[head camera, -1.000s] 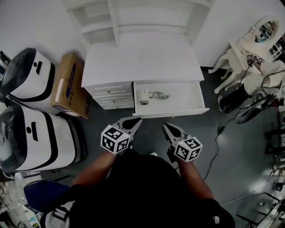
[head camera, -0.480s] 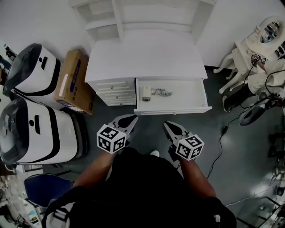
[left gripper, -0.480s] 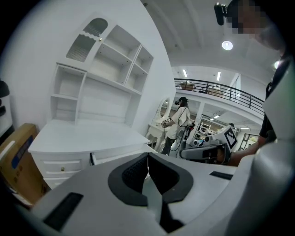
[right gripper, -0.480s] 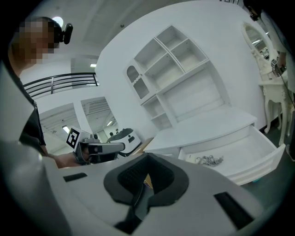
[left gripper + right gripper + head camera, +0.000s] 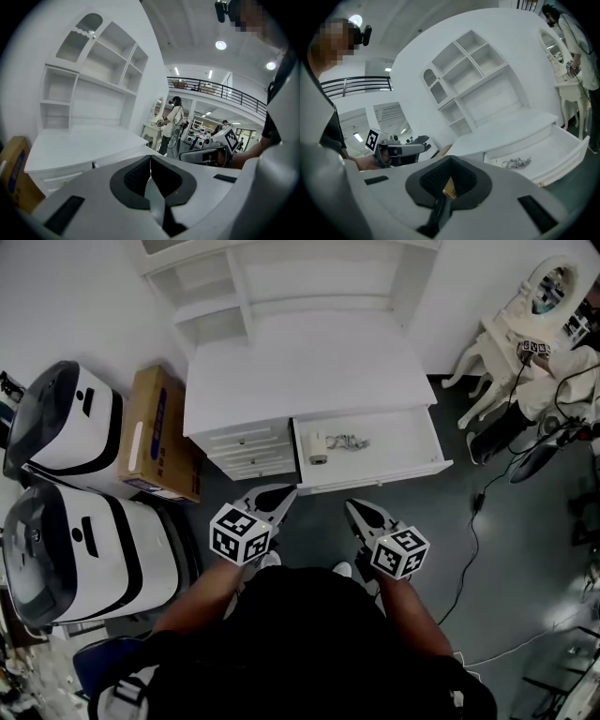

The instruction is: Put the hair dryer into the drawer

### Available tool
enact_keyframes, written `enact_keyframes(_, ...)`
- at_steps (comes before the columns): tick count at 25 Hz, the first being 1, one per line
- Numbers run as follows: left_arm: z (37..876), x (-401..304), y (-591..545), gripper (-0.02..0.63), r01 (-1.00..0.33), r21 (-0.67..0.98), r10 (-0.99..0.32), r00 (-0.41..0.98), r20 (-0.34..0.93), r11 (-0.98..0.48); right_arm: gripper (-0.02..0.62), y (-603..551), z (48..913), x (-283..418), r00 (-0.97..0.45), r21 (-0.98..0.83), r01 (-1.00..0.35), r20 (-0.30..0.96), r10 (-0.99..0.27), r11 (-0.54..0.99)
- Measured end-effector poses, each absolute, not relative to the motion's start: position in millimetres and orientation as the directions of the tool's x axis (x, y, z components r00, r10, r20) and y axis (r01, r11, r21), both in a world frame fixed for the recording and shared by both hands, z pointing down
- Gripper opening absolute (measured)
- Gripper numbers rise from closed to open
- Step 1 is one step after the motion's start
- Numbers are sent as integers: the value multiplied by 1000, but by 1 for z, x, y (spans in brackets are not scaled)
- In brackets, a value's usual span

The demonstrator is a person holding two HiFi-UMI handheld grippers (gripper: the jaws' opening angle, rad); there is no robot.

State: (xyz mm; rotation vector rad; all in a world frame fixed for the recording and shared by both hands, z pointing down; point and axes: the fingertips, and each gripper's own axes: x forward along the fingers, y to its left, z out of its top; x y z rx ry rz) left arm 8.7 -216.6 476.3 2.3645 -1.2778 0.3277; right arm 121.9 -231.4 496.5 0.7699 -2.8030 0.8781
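The hair dryer (image 5: 317, 447) is being held inside the open drawer (image 5: 405, 442) of the white desk (image 5: 300, 362), at the drawer's left end, with its cord (image 5: 351, 441) bunched just beside it toward the drawer's middle. The left gripper (image 5: 287, 491) and the right gripper (image 5: 351, 505) are being held by the person in front of the drawer, apart from it. Both pairs of jaws are being pressed together with nothing gripped between them.
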Motion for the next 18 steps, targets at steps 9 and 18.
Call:
enact_keyframes(9,482,-7,-207,11,-785,279,-678,619,396,-553,26,-223,499,91,-834,-484,-551,280,-476,680)
enact_keyframes(18,484,-4,-208,11,-766,289,-660,642,390,-575,26,-223,499,90,-817,-465,-576,296,-495,672)
